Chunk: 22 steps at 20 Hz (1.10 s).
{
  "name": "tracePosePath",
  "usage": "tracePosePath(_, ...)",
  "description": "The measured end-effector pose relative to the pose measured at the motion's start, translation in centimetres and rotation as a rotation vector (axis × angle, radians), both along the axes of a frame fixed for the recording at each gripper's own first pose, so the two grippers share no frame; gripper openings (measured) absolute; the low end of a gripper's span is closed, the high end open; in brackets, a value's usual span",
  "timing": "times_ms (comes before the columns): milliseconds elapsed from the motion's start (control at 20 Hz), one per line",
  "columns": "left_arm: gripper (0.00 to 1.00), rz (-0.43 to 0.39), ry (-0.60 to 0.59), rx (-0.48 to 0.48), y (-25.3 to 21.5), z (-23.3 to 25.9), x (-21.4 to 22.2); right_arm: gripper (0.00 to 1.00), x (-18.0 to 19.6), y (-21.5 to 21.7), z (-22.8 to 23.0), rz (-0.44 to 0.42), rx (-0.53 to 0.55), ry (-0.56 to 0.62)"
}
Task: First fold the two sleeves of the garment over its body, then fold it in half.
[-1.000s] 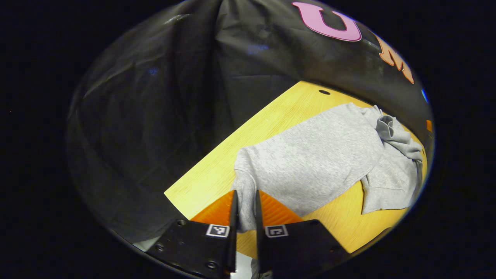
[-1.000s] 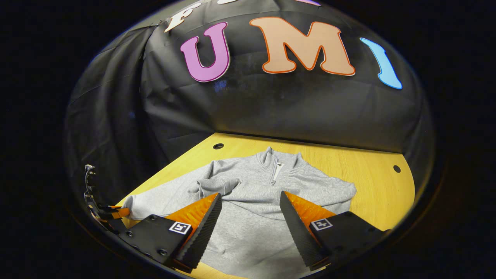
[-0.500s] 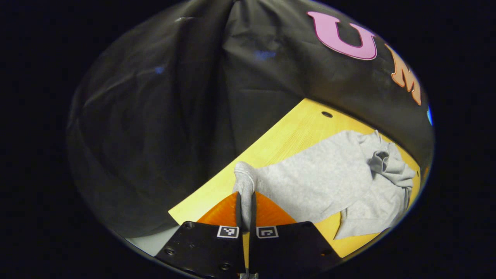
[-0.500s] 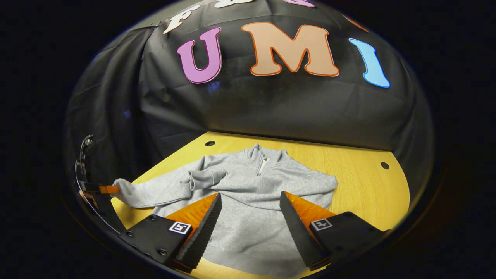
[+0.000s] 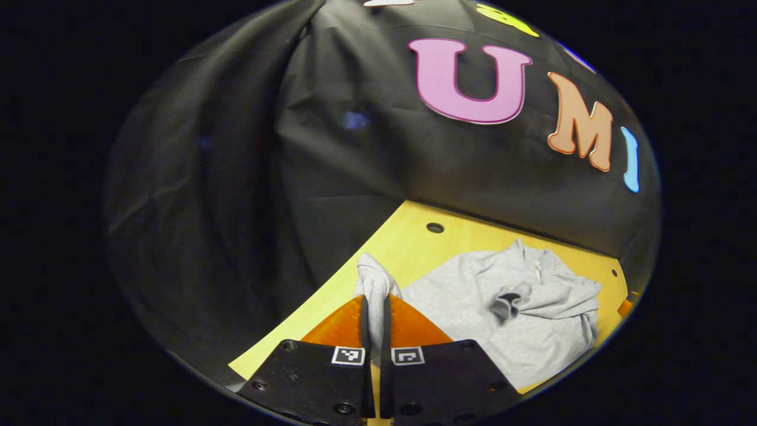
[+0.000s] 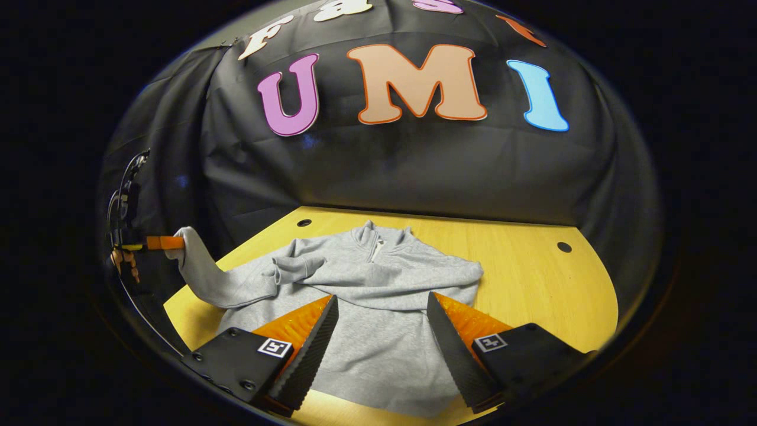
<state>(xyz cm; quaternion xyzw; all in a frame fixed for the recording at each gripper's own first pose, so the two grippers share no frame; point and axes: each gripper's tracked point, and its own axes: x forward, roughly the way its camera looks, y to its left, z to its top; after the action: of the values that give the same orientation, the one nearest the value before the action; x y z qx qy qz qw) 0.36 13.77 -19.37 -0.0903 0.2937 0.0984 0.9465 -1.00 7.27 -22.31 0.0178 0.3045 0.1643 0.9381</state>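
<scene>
Black creased cloth wall (image 6: 414,171) hangs behind a yellow wooden table (image 6: 532,284) with small round holes (image 6: 563,247) near its far edge

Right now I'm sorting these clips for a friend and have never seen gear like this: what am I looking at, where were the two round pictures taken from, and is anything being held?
No robot here: a person holds a two-finger gripper in each hand, and each carries a fisheye camera looking along its own fingers.

In the left gripper view, the left gripper is shut on the cuff of a sleeve of a grey zip-neck sweatshirt, lifted off the yellow wooden table.

In the right gripper view, the right gripper hangs open above the sweatshirt's body, holding nothing. Far left there, the left gripper appears again with the raised sleeve. The other sleeve already lies folded across the chest. Behind is the booth's black cloth wall.
</scene>
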Motion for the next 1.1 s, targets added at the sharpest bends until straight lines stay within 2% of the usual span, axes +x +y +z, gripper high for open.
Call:
tracePosePath(600, 0.02, -0.325, -0.121, 0.012, -15.7, 5.5, 8.3, 0.96, -3.9, -7.8, -0.3, -0.139, -0.040, 0.023)
tracePosePath(800, 0.02, -0.447, -0.135, 0.003, -22.8, 5.8, 9.4, 0.96, -5.2, -10.0, -0.1, -0.151, -0.091, 0.004)
tracePosePath(1100, 0.02, -0.615, -0.115, -0.024, -32.6, 5.1, 9.3, 0.96, -7.1, -13.0, 0.1, -0.207, -0.106, 0.010)
